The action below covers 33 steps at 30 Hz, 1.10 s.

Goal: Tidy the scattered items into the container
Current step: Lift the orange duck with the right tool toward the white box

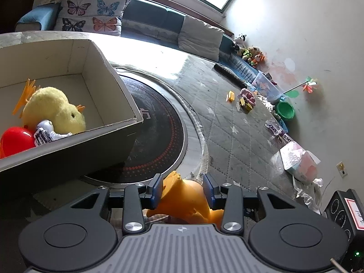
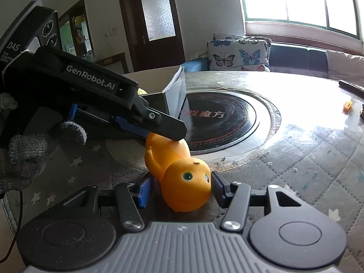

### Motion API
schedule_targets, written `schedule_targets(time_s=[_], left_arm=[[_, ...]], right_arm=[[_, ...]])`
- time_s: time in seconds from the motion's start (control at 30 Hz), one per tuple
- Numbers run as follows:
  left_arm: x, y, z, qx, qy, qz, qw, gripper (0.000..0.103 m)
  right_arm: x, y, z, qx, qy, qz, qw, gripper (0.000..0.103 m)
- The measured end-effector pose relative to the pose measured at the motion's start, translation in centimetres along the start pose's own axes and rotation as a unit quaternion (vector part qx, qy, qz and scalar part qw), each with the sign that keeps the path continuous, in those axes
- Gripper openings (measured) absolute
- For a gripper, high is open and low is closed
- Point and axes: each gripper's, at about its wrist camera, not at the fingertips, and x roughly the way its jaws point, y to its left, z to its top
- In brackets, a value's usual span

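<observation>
An orange rubber duck [image 2: 179, 166] lies on its side on the table near the black round plate. My left gripper [image 1: 183, 188] has its jaws on either side of the duck's body [image 1: 188, 199], close to it. It also shows in the right wrist view [image 2: 168, 129], its finger over the duck's tail. My right gripper [image 2: 179, 188] has its jaws around the duck's head, the right pad touching it. A grey cardboard box [image 1: 68, 145] stands at the left. It holds a yellow plush chick [image 1: 54, 109], a red ball [image 1: 13, 141] and a small white figure [image 1: 46, 134].
A black round plate [image 1: 157, 134] is set into the table beside the box [image 2: 175, 91]. A sofa with butterfly cushions [image 1: 91, 11] stands behind. Small toys, a green bowl [image 1: 285, 110] and bags lie on the quilted floor mat at the right. A black device [image 1: 345, 211] stands at the lower right.
</observation>
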Motion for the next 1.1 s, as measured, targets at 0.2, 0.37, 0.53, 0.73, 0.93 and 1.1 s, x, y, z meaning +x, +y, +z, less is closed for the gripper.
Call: schedule_targets(time_s=[0.2, 0.37, 0.53, 0.73, 0.93, 1.1], left_arm=[[0.0, 0.2, 0.0, 0.014, 0.004, -0.011, 0.9998, 0.043], [0.2, 0.4, 0.2, 0.021, 0.011, -0.019, 0.9995, 0.044], [0.2, -0.1, 0.3, 0.031, 0.015, -0.011, 0.9993, 0.044], [-0.1, -0.6, 0.2, 0.048, 0.018, -0.001, 0.9987, 0.044], [-0.1, -0.4, 0.2, 0.051, 0.021, -0.005, 0.9985, 0.045], [-0.1, -0.2, 0.1, 0.043, 0.023, -0.006, 0.9988, 0.046]], right_arm=[[-0.3, -1.0, 0.0, 0.008, -0.003, 0.007, 1.000, 0.055], [-0.3, -1.2, -0.1, 0.012, -0.005, 0.009, 1.000, 0.055], [-0.5, -1.4, -0.2, 0.014, -0.006, 0.012, 1.000, 0.055], [-0.4, -1.2, -0.3, 0.012, -0.007, 0.011, 1.000, 0.055], [-0.3, -0.8, -0.4, 0.006, -0.006, 0.006, 1.000, 0.055], [-0.2, -0.5, -0.3, 0.000, -0.005, 0.001, 1.000, 0.055]])
